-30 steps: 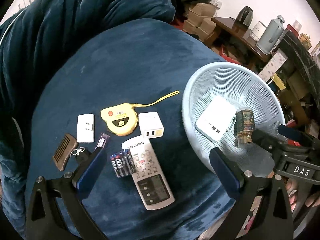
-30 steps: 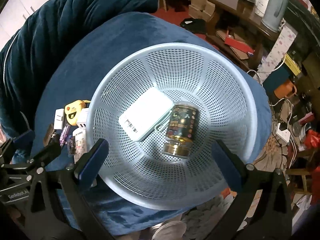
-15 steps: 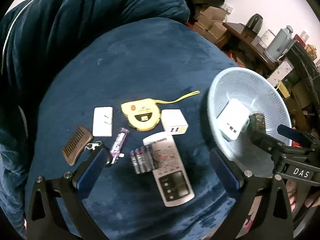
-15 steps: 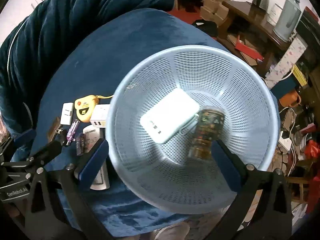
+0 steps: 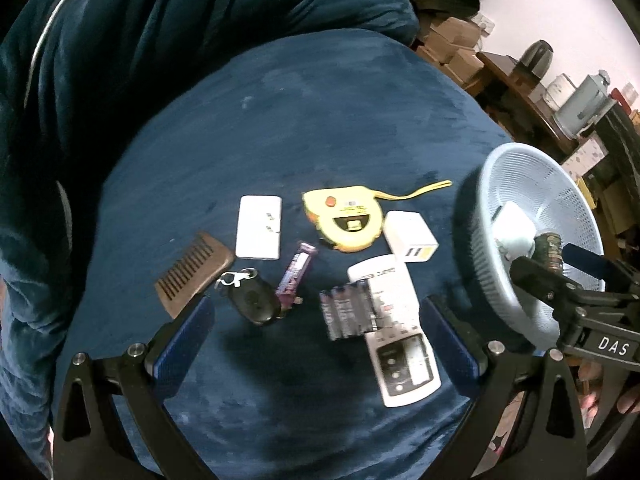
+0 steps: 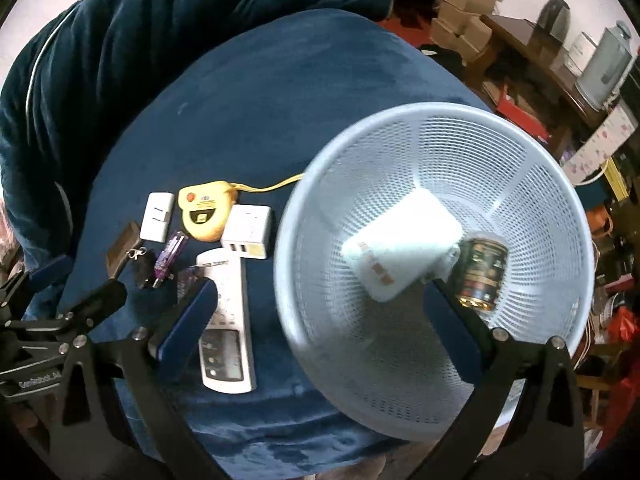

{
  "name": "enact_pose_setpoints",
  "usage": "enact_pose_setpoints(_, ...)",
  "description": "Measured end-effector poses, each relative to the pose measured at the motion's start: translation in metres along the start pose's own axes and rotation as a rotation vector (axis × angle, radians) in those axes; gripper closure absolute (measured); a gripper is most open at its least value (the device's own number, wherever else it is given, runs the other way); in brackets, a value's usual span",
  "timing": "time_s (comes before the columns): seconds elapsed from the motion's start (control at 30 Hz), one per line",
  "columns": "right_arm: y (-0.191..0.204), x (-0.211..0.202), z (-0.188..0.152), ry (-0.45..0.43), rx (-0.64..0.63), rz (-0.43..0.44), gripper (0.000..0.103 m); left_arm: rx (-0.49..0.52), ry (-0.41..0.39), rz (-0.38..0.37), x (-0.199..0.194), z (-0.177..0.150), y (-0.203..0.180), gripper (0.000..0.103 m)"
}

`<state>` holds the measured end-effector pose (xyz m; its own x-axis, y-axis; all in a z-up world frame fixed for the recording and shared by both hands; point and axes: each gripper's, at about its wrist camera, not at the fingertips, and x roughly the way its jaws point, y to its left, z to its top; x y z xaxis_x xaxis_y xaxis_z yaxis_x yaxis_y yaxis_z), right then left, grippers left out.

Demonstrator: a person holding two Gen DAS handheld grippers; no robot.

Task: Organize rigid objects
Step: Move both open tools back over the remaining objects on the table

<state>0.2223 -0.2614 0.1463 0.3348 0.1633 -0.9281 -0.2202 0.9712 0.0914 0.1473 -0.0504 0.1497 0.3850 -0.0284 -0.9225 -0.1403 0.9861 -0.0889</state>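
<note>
A pale blue mesh basket (image 6: 472, 148) stands on the blue cushion (image 5: 304, 120) and holds a white power bank (image 6: 400, 240) and a dark can (image 6: 482, 274). Left of it lie a yellow tape measure (image 5: 344, 218), a white USB charger (image 5: 410, 236), a remote (image 5: 396, 336), a pack of batteries (image 5: 348, 316), a purple stick (image 5: 296, 276), a key fob (image 5: 252, 302), a wooden comb (image 5: 192, 270) and a small white box (image 5: 258, 226). My left gripper (image 5: 316, 336) hangs open above the batteries. My right gripper (image 6: 320, 312) is open over the basket's near rim, holding nothing.
A bunched blue blanket (image 5: 160, 40) rises behind the cushion. At the far right, off the cushion, are a wooden table with a kettle (image 6: 554, 20) and a flask (image 6: 604, 64), cardboard boxes (image 6: 460, 24) and floor clutter. The cushion's far half is bare fabric.
Both grippers have drawn back and to the left. The basket now sits further right in both views, and the loose items have come into the right wrist view.
</note>
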Motion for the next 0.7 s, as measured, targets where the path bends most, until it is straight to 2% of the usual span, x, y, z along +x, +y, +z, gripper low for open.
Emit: enact_pose_setpoints(0.7, 0.065, 0.033, 0.006, 0.058, -0.164, 0.012, 0.000, -0.101, 0.070, 0.000, 0.034, -0.011, 0.051, 0.001)
